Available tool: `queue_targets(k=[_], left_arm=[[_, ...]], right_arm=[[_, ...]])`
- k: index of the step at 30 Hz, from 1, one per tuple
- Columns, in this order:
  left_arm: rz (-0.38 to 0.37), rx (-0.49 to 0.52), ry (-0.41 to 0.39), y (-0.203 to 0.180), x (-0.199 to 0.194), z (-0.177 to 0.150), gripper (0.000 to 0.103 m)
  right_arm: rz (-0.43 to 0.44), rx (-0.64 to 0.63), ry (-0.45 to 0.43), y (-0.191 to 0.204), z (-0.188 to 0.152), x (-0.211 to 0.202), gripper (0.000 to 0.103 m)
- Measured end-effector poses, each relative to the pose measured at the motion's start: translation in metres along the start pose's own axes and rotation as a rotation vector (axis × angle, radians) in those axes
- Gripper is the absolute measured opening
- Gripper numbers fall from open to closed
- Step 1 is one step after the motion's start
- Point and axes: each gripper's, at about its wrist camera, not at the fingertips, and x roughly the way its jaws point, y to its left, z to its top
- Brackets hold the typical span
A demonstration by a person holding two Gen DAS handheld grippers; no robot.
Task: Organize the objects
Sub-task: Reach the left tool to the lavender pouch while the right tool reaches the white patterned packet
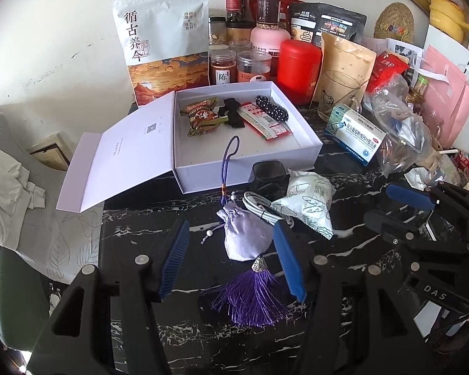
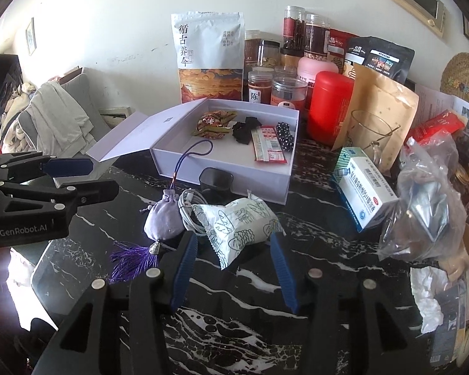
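— Which piece goes in next, and which of your hands is closer to it?

— I'd say the lavender sachet (image 1: 245,237). My left gripper (image 1: 231,261) hangs right over it, fingers spread wide with nothing between them; the pouch lies between the two blue pads (image 1: 175,259), touching neither as far as I can tell.

— How does it lie?

— Lengthwise away from me: purple tassel (image 1: 250,297) nearest the wrist, pouch in the middle, and the cord loop (image 1: 229,156) already draped over the front wall of the white gift box (image 1: 250,168). So the long axis runs along my fingers, and closing across the pouch should catch its narrow width.

— And the right hand?

— My right gripper (image 2: 234,268) is open and empty too. It faces the printed snack packet (image 2: 240,228), which sits just ahead of its fingers, beside the coiled white cable (image 2: 187,212). The sachet is off to that gripper's left, so the left is the nearer one.

— Anything awkward?

— My guess: the cord may snag on the box wall when I lift.
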Motion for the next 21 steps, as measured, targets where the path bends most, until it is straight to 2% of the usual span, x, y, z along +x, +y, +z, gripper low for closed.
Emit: queue_targets(k=[5, 7, 10, 21], left_arm=[[-0.014, 0.014, 0.016, -0.002, 0.012, -0.014, 0.054], [-0.029, 0.013, 0.021, -0.002, 0.018, -0.019, 0.054], [-0.053, 0.013, 0.032, -0.001, 0.03, -0.022, 0.054], [-0.098, -0.019, 0.131, 0.005, 0.09, -0.026, 0.056]], right_arm=[[0.019, 0.003, 0.018, -0.001, -0.011, 0.013, 0.054], [0.033, 0.008, 0.015, -0.003, -0.015, 0.017, 0.063], [0.066, 0.028, 0.008, -0.006, -0.018, 0.026, 0.071], [0.051, 0.052, 0.046, -0.02, -0.012, 0.066, 0.081]])
